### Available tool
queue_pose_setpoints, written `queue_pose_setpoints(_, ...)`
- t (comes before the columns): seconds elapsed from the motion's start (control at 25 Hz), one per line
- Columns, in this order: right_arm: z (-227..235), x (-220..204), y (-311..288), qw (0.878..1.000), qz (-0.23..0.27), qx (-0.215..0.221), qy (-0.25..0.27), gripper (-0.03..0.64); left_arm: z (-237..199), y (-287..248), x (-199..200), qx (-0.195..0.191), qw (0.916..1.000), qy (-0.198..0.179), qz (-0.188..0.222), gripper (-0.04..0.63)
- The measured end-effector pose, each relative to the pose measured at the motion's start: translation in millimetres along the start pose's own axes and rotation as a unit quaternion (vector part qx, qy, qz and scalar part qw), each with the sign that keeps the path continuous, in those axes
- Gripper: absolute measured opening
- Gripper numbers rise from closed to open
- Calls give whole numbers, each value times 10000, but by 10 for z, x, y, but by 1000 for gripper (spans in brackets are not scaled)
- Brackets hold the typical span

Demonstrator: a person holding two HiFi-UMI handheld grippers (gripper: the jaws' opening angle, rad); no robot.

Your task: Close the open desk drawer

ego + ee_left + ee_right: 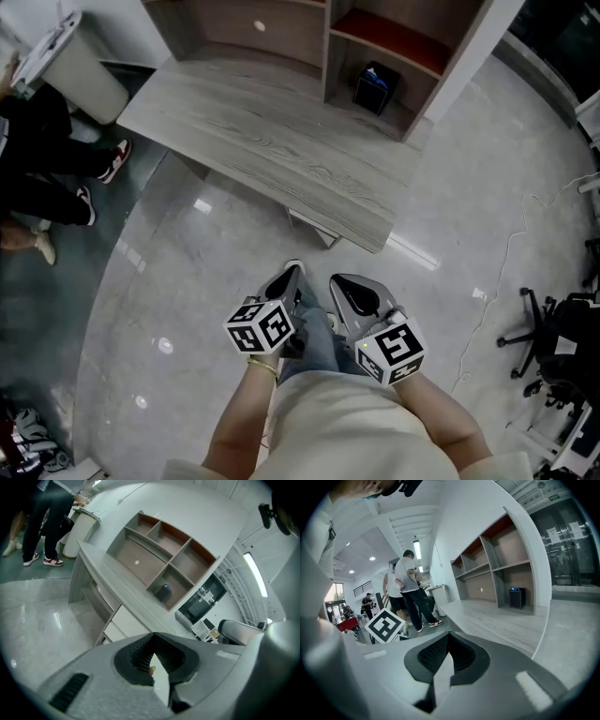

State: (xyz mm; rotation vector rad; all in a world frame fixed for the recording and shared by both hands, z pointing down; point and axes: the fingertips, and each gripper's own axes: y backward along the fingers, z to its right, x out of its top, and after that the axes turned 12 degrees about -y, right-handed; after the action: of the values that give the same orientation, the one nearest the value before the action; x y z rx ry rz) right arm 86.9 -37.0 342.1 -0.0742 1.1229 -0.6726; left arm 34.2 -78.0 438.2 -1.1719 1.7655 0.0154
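Jaws together, left gripper (296, 268) beside right gripper (337, 279).

Drawer (312, 228) mostly under desktop (281, 141)

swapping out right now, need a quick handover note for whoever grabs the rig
Left gripper: shut, empty, held in the air short of the desk.
Right gripper: shut, empty, beside the left one.
Drawer: under the desk's near edge, its front sticking out past that edge, so it looks open.
Done: nothing yet; neither gripper touches the drawer.
Left: bring a gripper to the drawer front and push it in until flush.
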Motion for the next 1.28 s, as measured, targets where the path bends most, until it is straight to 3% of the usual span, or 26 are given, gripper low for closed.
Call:
queue_pose_setpoints(0.16, 65, -30, -143, 9999, -85, -103, -87, 6, -203, -247, -57, -179, 9988, 458, -50, 3)
queue_pose_setpoints(0.28, 80, -70, -226, 9996, -213, -150, -124, 6, -336, -413, -87, -446, 9927, 1111, 120, 3)
queue_pose_setpoints(0.48, 159, -185, -331, 9986, -438, -233, -203, 6, -476, -750, -149, -1041, 9698, 2189, 258, 5)
queue_pose_setpoints(0.6, 222, -295, -352, 9974, -608, -287, -263, 6, -528, -957, -257, -1458, 9526, 2660, 217, 140)
queue_pose_setpoints(0.76, 309, -440, -345, 9951, -860, -371, -317, 6, -637, -1186, -328, -1738, 9405, 2908, 249, 189)
queue_pose_setpoints(0.88, 346, -545, -330, 9932, -1016, -427, -381, 6, -546, -1315, -242, -2201, 9021, 3663, 603, 235)
queue_pose_setpoints(0.96, 369, -614, -319, 9919, -1111, -454, -420, 6, -573, -1393, -255, -2269, 8945, 3793, 681, 269)
queue_pose_setpoints(1.08, 418, -676, -316, 9901, -1234, -489, -465, 6, -641, -1524, -307, -2364, 8971, 3667, 691, 314)
queue_pose_setpoints(1.2, 483, -714, -334, 9883, -1334, -553, -493, 6, -625, -1650, -277, -2637, 8792, 3893, 774, 364)
queue_pose_setpoints(1.28, 514, -754, -345, 9869, -1407, -601, -518, 6, -646, -1724, -288, -2767, 8755, 3887, 765, 401)
